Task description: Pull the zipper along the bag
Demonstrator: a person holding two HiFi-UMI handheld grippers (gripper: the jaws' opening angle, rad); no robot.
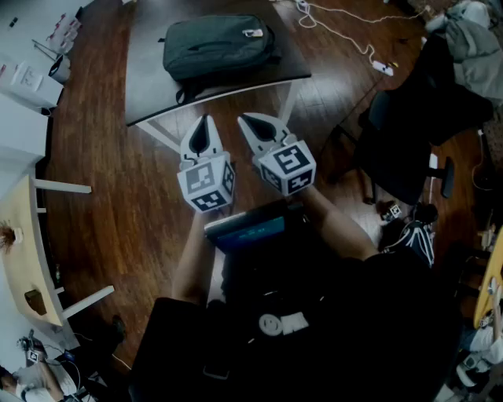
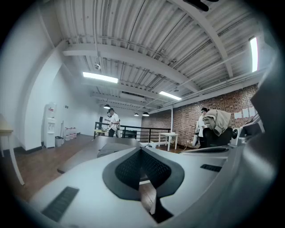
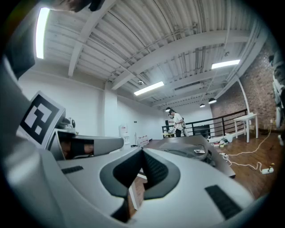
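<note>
At the far left of the head view a pale desk (image 1: 22,259) on white legs stands on the wood floor (image 1: 118,180). Right of it, the left gripper (image 1: 206,124) is held out over the floor, just short of the dark table (image 1: 149,78), its marker cube toward the person. In the left gripper view its jaws (image 2: 141,149) are pressed together at the tips with nothing between them, and they point nearly level at the table. The bag (image 1: 216,47), dark grey-green, lies flat on the far part of the table, well apart from both grippers, with a small light tag (image 1: 253,32) at its right end. A seam runs along its top, but the zip pull is too small to make out. In the left gripper view the bag (image 2: 113,149) shows as a low hump just past the jaw tips. The right gripper (image 1: 247,122) is just beside the left one, also over the floor at the table's near edge and angled a little leftward. In its own view its jaws (image 3: 142,150) are closed too and hold nothing, with the bag (image 3: 187,149) ahead and to the right. Farther right in the head view, a white cable (image 1: 346,23) trails across the floor to a power strip (image 1: 383,68), and a black chair (image 1: 401,157) stands near the right edge.
</note>
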